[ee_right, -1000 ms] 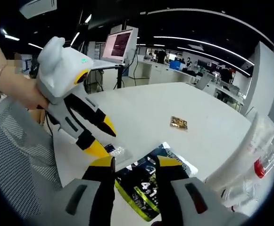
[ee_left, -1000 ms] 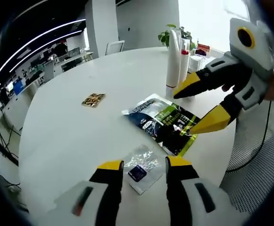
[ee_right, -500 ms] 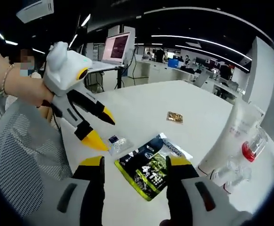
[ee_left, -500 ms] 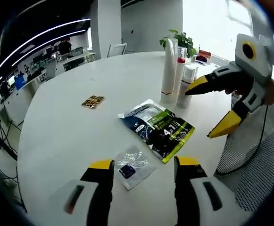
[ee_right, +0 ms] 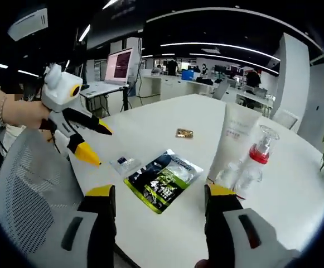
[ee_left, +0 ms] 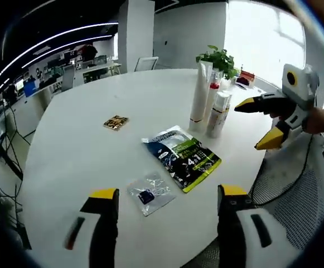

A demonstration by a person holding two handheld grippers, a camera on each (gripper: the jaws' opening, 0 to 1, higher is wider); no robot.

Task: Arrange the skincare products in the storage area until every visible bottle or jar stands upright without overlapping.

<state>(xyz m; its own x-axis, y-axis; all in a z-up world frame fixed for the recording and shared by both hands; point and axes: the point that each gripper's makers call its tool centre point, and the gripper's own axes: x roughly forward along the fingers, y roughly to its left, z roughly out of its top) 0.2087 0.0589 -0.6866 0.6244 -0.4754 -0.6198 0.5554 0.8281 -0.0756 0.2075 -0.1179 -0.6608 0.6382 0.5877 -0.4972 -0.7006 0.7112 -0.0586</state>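
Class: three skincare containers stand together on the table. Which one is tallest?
The white tube, standing on its cap. It rises above the red-collared pump bottle and the small clear bottle beside it.

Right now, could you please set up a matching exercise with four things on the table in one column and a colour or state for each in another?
Things:
1. white tube
2. pump bottle
3. pouch
4. small packet

Colour or state:
A. clear wrap around a dark blue piece, lying flat
B. red collar under a clear cap, upright
C. dark with a lime green edge, lying flat
D. tallest of the standing items, upright

Pairs: 1-D, 2-B, 3-C, 4-A
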